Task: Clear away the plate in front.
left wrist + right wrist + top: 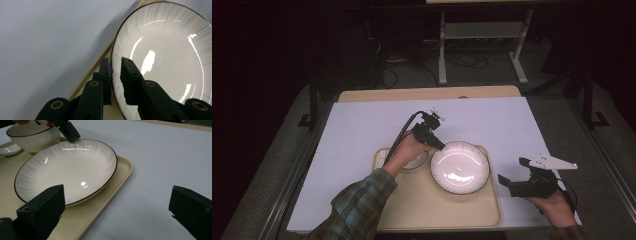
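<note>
Your left gripper [115, 65] straddles the far-left rim of the plate [460, 167] on the tray [422, 210]; its jaws stand slightly apart around the rim, not visibly pinching. Close squarely on the rim before lifting. Mind the bowl [32, 136] just beside the plate under your left hand [404, 150]. Your right gripper [532, 181] waits wide open over the table [362, 130], right of the tray.
</note>
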### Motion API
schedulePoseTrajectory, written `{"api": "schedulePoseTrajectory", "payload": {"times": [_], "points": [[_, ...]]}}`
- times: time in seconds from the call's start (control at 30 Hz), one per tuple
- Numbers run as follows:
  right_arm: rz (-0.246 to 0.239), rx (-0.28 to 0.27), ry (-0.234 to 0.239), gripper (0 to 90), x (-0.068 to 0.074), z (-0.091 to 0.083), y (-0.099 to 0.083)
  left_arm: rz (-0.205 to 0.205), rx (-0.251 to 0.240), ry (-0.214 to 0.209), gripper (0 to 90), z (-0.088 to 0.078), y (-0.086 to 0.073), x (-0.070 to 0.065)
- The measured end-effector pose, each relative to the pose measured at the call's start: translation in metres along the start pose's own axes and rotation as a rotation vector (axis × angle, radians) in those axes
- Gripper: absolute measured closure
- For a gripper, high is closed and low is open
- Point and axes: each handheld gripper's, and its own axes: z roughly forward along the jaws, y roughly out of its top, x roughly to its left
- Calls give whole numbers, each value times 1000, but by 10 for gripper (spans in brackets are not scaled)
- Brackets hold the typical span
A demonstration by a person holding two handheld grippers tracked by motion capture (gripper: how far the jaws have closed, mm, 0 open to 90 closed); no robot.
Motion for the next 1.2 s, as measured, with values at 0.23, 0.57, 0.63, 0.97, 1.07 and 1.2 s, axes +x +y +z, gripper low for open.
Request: {"api": "schedulePoseTrajectory", "payload": {"times": [0.23,0.57,0.63,0.97,1.07,1.2], "points": [[-1,0,0,0,0,0,0,-4,-75,-19,711,-20,-1,2],[-2,2,1,0,0,1,-1,23,-209,-27,504,-57,-15,3],[-2,3,1,0,0,1,-1,27,-239,-19,469,-64,-21,4],[-3,8,2,0,2,2,0,50,-348,41,270,-101,-68,7],[-4,10,4,0,2,2,0,52,-386,71,238,-111,-84,7],[-5,8,3,0,3,2,0,46,-439,96,198,-119,-109,7]]}}
